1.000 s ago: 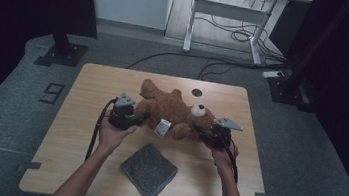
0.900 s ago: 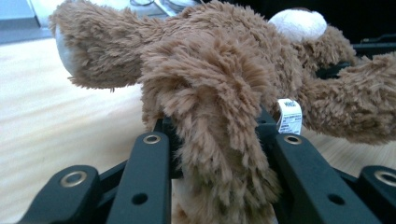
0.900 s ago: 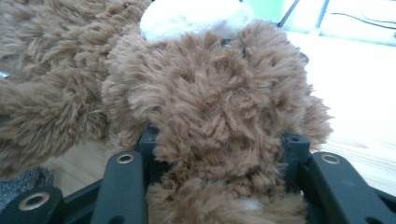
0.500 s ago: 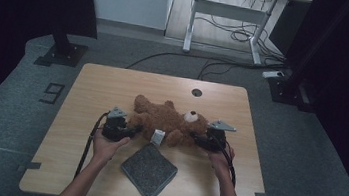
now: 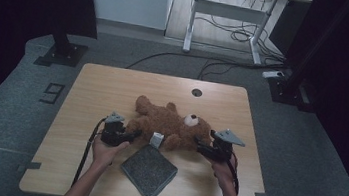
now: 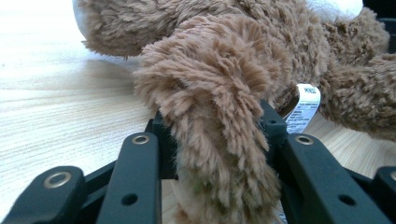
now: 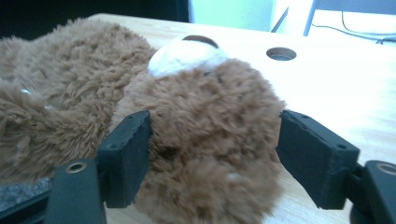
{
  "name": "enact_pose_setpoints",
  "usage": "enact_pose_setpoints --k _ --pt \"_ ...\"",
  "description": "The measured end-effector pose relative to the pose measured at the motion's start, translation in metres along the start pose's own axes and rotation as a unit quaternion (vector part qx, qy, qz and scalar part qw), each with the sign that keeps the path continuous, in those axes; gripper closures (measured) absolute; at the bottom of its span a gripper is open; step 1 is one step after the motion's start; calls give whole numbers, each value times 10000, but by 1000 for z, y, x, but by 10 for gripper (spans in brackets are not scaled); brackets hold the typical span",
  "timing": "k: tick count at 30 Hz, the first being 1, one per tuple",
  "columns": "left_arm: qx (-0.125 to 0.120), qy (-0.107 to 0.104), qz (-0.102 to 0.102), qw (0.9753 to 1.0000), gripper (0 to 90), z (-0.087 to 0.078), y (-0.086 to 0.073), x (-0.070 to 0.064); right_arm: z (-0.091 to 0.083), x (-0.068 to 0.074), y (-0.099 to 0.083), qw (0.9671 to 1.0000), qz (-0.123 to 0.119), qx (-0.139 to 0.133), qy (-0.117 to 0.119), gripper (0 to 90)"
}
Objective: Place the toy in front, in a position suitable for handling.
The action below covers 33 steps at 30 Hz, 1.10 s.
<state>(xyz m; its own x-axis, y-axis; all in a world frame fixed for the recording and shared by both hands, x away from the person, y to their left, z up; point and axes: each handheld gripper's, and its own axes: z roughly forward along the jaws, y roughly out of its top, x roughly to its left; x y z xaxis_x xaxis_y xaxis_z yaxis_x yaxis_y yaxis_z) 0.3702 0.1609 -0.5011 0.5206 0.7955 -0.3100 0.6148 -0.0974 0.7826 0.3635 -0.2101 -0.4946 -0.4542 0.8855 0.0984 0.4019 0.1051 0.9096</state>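
Observation:
A brown teddy bear (image 5: 169, 123) lies on its back on the wooden table (image 5: 108, 90), its head to the right. My left gripper (image 5: 133, 134) is shut on one furry leg (image 6: 210, 93), which bulges between the jaws (image 6: 215, 135). A white label (image 6: 303, 107) hangs beside that leg. My right gripper (image 5: 199, 146) holds the bear's head (image 7: 201, 121), one jaw on either side (image 7: 212, 154), below the white muzzle (image 7: 187, 56).
A dark grey square pad (image 5: 148, 170) lies flat at the table's front edge, just below the bear and between my two hands. A round cable hole (image 5: 197, 92) sits at the far middle of the table. Desk legs and cables stand on the floor beyond.
Both grippers have pulled the bear from mid-table toward the front edge, so it now lies close to the grey pad. Both grips look unchanged.

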Motion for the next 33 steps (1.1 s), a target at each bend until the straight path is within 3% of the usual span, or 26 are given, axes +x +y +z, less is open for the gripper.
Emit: enact_pose_setpoints --k 3,4,6,9,12,13,14,19,21,24,26,30,33 --pt "2 0 -7 10000 609 0 -1 0 -9 2 -1 9999 20 -103 56 278" --pt "14 2 4 10000 609 0 -2 -1 -19 7 -4 9993 75 -183 308 285" --pt "37 11 46 10000 610 0 -3 -3 -24 13 -8 9982 47 -91 584 285" --pt "67 -38 83 9999 610 0 -3 -8 -26 22 -14 9962 29 -31 875 298" --pt "92 -57 110 9999 610 1 -3 -11 -24 35 -19 9920 -92 142 1249 292" --pt "112 -52 140 9998 610 2 -3 -11 -24 35 -19 9920 -92 142 1249 292" --pt "111 -2 174 9998 603 2 -3 -12 -20 45 -20 9905 -216 214 1342 255" --pt "124 52 172 9998 543 2 -3 -9 -7 58 -18 9897 -313 225 1377 220" --pt "167 150 305 9993 493 -1 -4 -10 5 65 -14 9902 -294 81 1361 266" --pt "153 240 345 9990 422 -8 -6 -9 11 68 -9 9907 -229 -128 1337 463" --pt "95 308 340 9989 389 -16 -7 -7 12 70 -7 9909 -201 -239 1311 534" --pt "102 416 366 9984 330 -34 -12 -6 11 68 -9 9907 -216 -259 1318 589" --pt "100 505 528 9973 310 -48 -22 -14 11 64 -12 9908 -174 -265 1319 595"
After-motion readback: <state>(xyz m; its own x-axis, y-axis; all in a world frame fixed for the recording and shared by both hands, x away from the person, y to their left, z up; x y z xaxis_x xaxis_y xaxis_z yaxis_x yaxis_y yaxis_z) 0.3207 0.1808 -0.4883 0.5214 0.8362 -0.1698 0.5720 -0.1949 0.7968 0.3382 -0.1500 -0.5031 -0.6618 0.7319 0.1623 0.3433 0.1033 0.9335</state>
